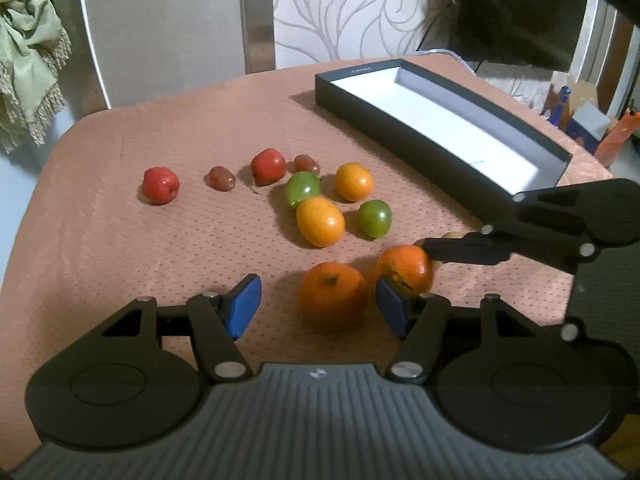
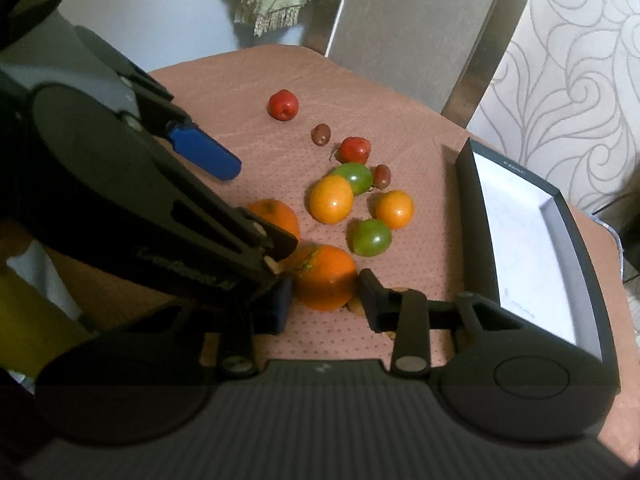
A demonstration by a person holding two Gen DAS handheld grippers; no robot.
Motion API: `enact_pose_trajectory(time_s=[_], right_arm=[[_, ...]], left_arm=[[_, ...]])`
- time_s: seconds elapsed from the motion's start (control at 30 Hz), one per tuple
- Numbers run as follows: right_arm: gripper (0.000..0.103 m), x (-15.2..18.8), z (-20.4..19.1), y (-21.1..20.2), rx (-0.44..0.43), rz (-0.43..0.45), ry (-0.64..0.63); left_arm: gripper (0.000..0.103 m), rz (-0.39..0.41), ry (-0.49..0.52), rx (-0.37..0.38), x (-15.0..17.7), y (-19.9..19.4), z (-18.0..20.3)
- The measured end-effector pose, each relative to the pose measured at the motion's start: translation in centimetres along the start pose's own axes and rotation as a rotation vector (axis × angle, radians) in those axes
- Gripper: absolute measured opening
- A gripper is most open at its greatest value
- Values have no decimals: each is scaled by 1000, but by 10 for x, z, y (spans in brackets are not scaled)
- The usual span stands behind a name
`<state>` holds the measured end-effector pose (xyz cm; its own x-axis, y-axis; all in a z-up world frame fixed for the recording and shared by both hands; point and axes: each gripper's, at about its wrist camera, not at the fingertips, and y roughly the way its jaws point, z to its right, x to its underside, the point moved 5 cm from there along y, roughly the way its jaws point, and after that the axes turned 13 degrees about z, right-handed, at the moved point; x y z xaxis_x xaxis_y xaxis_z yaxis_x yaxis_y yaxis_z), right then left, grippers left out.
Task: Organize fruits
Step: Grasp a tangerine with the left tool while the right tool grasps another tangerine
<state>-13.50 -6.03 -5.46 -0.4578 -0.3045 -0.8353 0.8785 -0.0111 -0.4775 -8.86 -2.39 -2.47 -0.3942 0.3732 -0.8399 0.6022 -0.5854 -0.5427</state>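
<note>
Right wrist view: right gripper [image 2: 325, 300] jaws clamp round orange tangerine [image 2: 325, 276], lower centre.
Left gripper [image 1: 318, 306] jaws open, empty.

- Table [image 1: 120, 240]: covered by a pinkish-brown cloth with a fine dotted weave; rounded corners; fills the centre of both views.
- Chair back [image 1: 160, 28]: pale grey panel with a lighter edge trim, upper left of the left wrist view, directly behind the table's far edge.
- Wall covering [image 1: 344, 8]: off-white with grey swirling line pattern, upper centre of the left wrist view; upper right of the right wrist view.
- Green fabric [image 1: 28, 48]: olive-green, gathered, fringed edge; hangs at the far upper left.
- Dark screen [image 1: 516, 12]: black rectangular panel, upper right.
- Lighting: soft, indoor; short shadows on the cloth.
</note>
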Motion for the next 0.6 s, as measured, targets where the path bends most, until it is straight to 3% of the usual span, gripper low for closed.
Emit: enact_pose_trajectory(time_s=[0.17, 0.43, 0.6], right_arm=[[38, 0, 1, -1, -8, 1, -1], [38, 3, 6, -14, -10, -3, -27], [38, 3, 20, -21, 14, 6, 28]], left_arm=[[69, 19, 14, 22, -3, -3, 4], [68, -53, -24, 8, 6, 12, -2], [52, -85, -47, 39, 12, 20, 0]])
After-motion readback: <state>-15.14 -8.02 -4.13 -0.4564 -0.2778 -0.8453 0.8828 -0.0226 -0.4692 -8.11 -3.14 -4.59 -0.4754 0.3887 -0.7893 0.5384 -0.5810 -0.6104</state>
